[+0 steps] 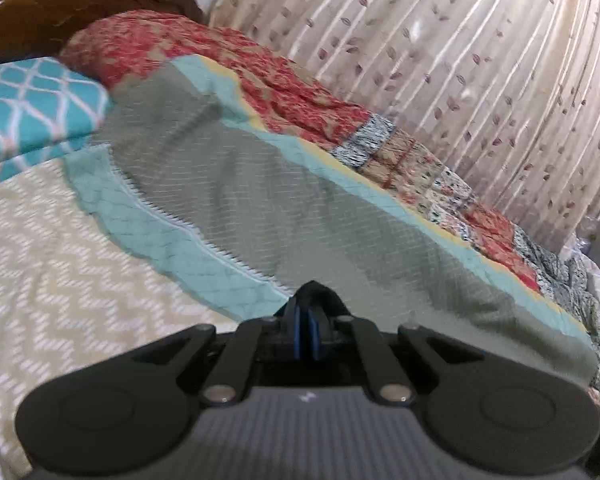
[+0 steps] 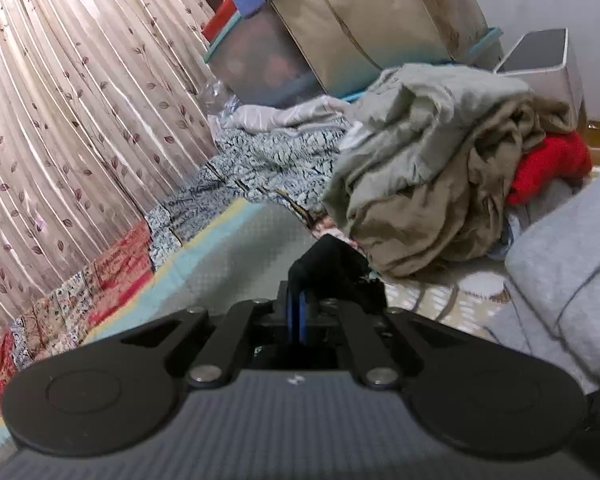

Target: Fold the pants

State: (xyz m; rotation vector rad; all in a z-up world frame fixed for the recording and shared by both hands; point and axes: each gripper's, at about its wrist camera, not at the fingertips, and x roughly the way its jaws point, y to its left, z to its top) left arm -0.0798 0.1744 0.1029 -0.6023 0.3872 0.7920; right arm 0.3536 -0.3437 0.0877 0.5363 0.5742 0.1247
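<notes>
Left wrist view shows the left gripper [image 1: 306, 312] with its blue-padded fingers pressed together on a small bunch of black fabric, which I take to be an edge of the black pants [image 1: 314, 292]; beyond it lies a grey-green quilted bedspread [image 1: 260, 208] with a pale teal scalloped border, a red patchwork quilt [image 1: 300, 92] along the far edge, and a cream curtain with leaf print [image 1: 480, 60]. In the right wrist view the right gripper [image 2: 300, 300] is likewise pinching a larger wad of the same black cloth [image 2: 332, 268], just in front of a heap of beige and grey crumpled clothes [image 2: 432, 168] with a red garment [image 2: 548, 164] behind it. Most of the pants is hidden below both cameras, so how it hangs or lies cannot be told. The risk, as I judge it, is that these thin pinches slip if the two hands pull apart unevenly, or that the right-hand edge drags into the nearby heap and snags, spoiling the fold.
</notes>
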